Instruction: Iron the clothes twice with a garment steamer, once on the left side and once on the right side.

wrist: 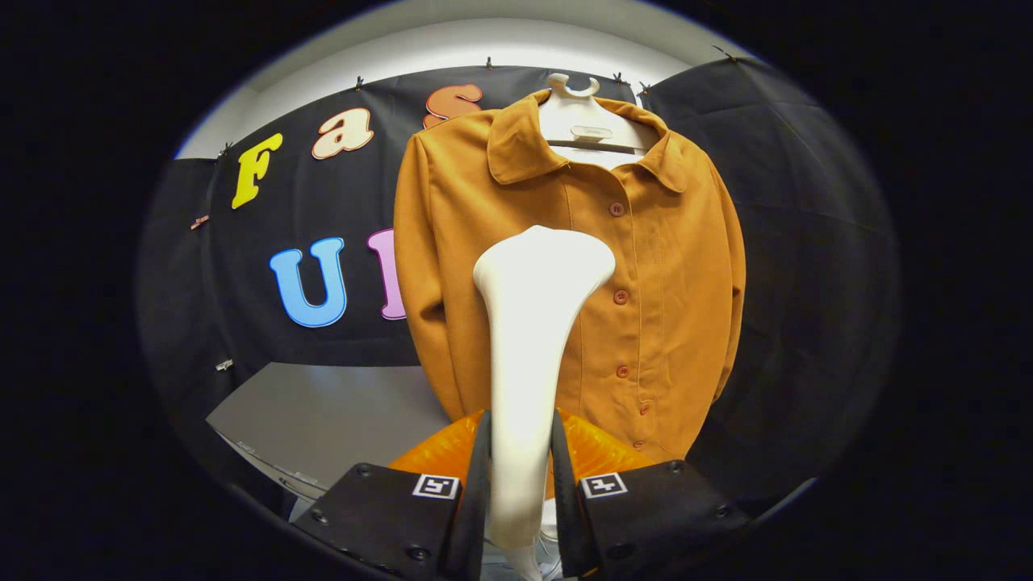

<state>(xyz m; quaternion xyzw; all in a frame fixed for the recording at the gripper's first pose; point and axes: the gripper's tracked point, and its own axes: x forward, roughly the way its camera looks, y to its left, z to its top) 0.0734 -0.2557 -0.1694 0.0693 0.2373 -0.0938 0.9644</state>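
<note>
Square coded markers and small screws on the gripper (520,484) fingers' mounts

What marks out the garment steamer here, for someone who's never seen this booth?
Start at the mustard-brown jacket hanging on a white hanger against the black cloth wall. Just in front of it rises the garment steamer, gripped between the gripper's two fingers. It is the smooth white wand flaring to a broad head, above a translucent orange base.

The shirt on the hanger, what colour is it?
Mustard orange, plain, with matching buttons: the shirt shows best in the gripper view, beyond the steamer.
</note>
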